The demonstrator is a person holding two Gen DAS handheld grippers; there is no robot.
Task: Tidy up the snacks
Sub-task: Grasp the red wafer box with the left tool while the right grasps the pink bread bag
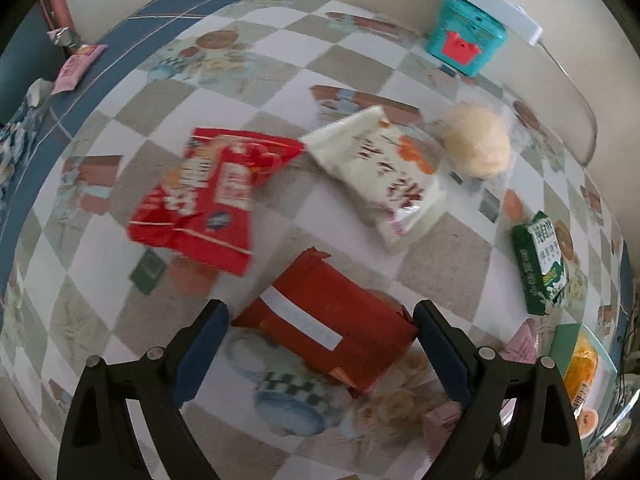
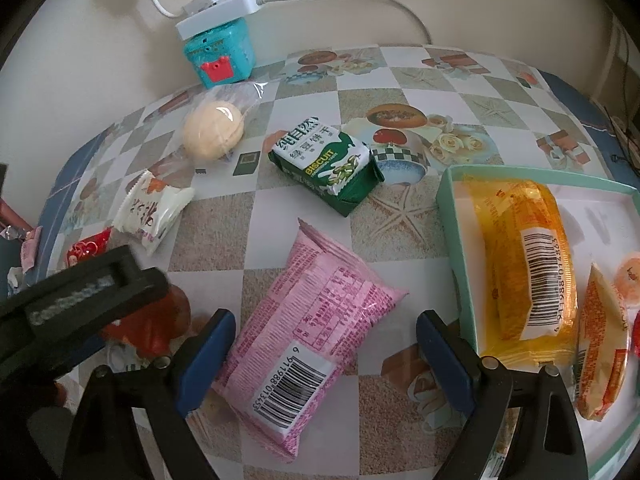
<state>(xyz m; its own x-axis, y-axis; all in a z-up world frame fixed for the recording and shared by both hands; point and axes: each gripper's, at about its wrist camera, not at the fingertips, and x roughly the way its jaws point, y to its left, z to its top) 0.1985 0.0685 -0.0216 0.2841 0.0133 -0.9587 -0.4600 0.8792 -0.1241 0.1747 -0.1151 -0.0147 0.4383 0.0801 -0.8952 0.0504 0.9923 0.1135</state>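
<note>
Across the tabletop, with its glossy checkered cloth printed with fruit and starfish, the snacks lie loose and unsorted, which is likely why both tongs hang over it pointing steeply down.

At about nine o'clock in the left wrist view lies a crinkly red bag, flat and slack. At six o'clock the left tongs stand wide apart around a dark red packet with a white strip; one blue pad looks close to its right end, the other is clear of it, so nothing is gripped. The straddle reads as a line-up for a pick. Toward one o'clock sit a white pouch with saw-tooth seams and a round pale bun in clear film.

Seen from the right wrist, the right tongs likewise gape around a pink packet, a soft foil pillow lying barcode up, with neither pad pressing on it. At twelve o'clock a blocky green biscuit pack rests alone. At three o'clock a mint-green tray with low walls already holds an orange packet and smaller packets, so it seems to be the sorting place.
</note>
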